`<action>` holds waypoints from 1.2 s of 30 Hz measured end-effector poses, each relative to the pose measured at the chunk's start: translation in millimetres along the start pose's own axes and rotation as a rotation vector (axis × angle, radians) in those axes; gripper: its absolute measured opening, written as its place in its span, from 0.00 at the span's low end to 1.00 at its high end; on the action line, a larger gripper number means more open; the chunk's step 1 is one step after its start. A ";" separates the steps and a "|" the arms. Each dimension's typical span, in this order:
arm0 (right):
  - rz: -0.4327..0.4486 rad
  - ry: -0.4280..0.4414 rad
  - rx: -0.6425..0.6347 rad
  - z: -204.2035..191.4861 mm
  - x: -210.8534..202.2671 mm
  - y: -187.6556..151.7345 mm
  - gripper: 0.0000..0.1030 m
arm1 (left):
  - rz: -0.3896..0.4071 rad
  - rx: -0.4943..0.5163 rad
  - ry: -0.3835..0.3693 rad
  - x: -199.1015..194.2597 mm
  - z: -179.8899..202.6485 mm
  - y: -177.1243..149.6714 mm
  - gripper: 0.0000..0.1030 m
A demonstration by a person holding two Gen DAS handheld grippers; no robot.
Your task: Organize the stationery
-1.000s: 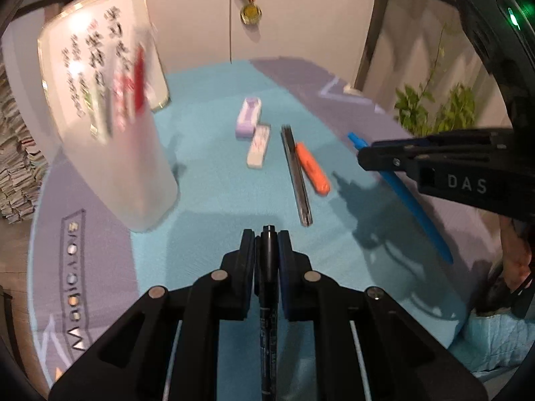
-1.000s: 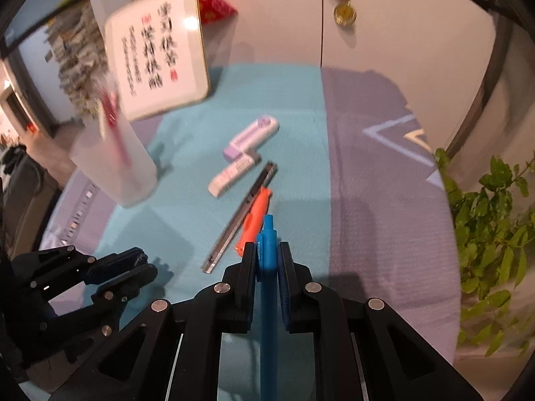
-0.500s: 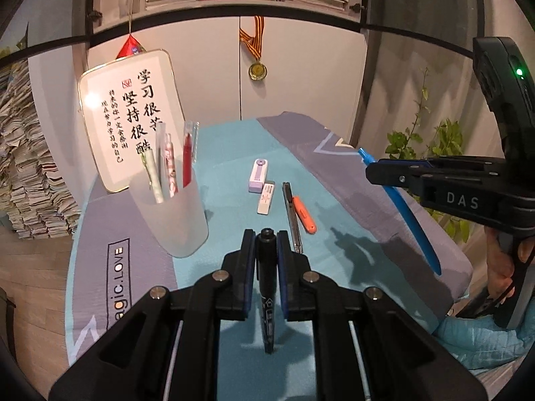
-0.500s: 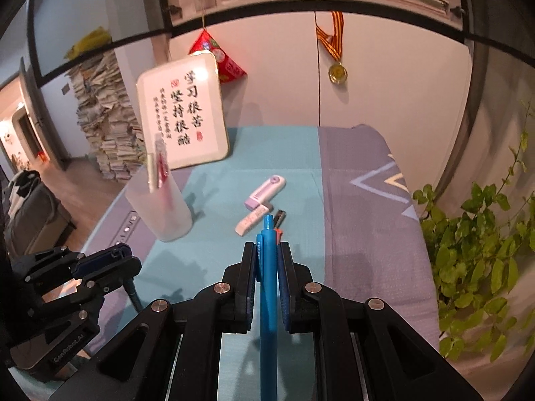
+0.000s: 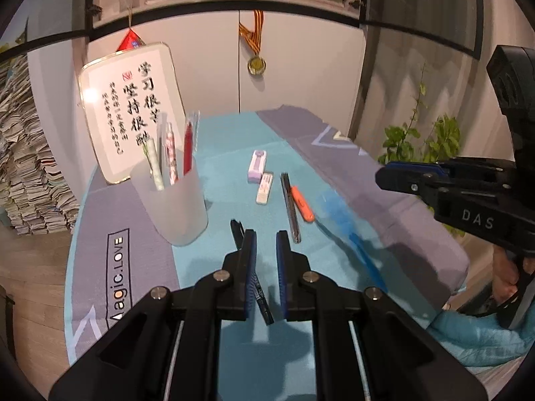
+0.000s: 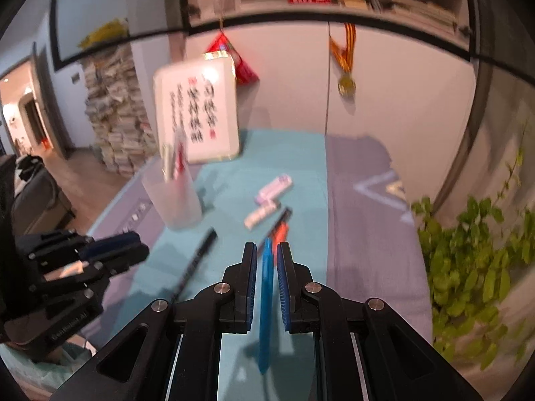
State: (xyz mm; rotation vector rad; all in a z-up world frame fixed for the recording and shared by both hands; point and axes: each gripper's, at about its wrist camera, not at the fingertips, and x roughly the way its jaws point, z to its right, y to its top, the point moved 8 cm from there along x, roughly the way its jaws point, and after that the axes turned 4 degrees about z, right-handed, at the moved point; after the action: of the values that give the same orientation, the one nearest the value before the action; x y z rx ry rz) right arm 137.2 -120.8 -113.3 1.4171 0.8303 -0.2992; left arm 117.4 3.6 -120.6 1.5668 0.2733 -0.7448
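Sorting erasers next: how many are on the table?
2: a purple eraser lies mid-table; a white eraser just nearer, left of the utility knife. The cup could hide more.

I count one frosted cup [image 5: 174, 204] at left centre of the left wrist view, holding four pens as far as I can tell; two erasers, a purple one [image 5: 256, 164] and a white one [image 5: 264, 192], at centre; one utility knife [image 5: 290, 207]; one orange marker [image 5: 302, 203]; one black pen [image 5: 257, 287] at lower centre; one blue pen [image 6: 266, 300] at lower centre of the right wrist view; two grippers, the left gripper [image 5: 265, 250] and the right gripper [image 6: 266, 260]; one framed sign [image 5: 130, 113] at upper left; one medal [image 5: 256, 64] at top centre.
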 end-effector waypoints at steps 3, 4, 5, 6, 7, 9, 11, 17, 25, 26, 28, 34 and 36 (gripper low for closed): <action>-0.070 0.003 0.034 8.9 15.4 -13.3 0.13 | -0.071 -0.005 0.020 25.6 -6.1 -10.1 0.12; -0.086 0.005 0.040 10.2 18.4 -16.2 0.13 | -0.092 -0.016 0.022 32.1 -8.6 -12.4 0.11; -0.107 0.011 0.047 12.3 23.1 -19.3 0.13 | -0.126 -0.033 0.021 43.7 -12.5 -16.7 0.12; -0.119 0.015 0.057 14.8 26.9 -20.7 0.13 | -0.146 -0.046 0.026 51.5 -16.2 -19.0 0.11; -0.137 0.020 0.065 17.8 32.6 -21.7 0.13 | -0.156 -0.052 0.029 55.5 -18.1 -20.5 0.12; -0.183 0.018 0.078 23.5 46.0 -24.4 0.13 | -0.174 -0.062 0.039 64.4 -21.4 -22.4 0.14; -0.216 0.011 0.088 27.5 57.2 -27.2 0.14 | -0.180 -0.064 0.036 69.5 -21.6 -22.4 0.22; -0.291 -0.014 0.080 29.4 91.1 -29.2 0.31 | -0.169 -0.044 0.061 83.3 -25.0 -15.6 0.35; -0.369 -0.022 -0.021 16.6 118.9 -34.0 0.29 | -0.240 -0.085 0.030 120.1 -26.1 -13.0 0.33; -0.375 -0.019 -0.033 14.6 120.4 -35.3 0.13 | -0.249 -0.087 0.030 123.7 -26.5 -13.2 0.31; -0.362 -0.016 -0.041 13.2 118.6 -33.0 0.10 | -0.258 -0.073 0.039 128.3 -24.8 -14.3 0.21; -0.231 0.010 0.017 16.3 81.4 -11.8 0.10 | -0.211 -0.088 0.035 107.5 -28.0 -6.0 0.12; -0.173 0.013 0.027 15.9 60.6 -4.4 0.10 | -0.165 -0.099 0.027 89.0 -28.5 2.5 0.12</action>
State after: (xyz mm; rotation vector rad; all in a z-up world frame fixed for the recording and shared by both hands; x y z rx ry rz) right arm 181.6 -119.3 -157.8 1.3758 0.9645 -0.4346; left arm 194.8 7.9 -173.0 1.4731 0.4570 -0.8258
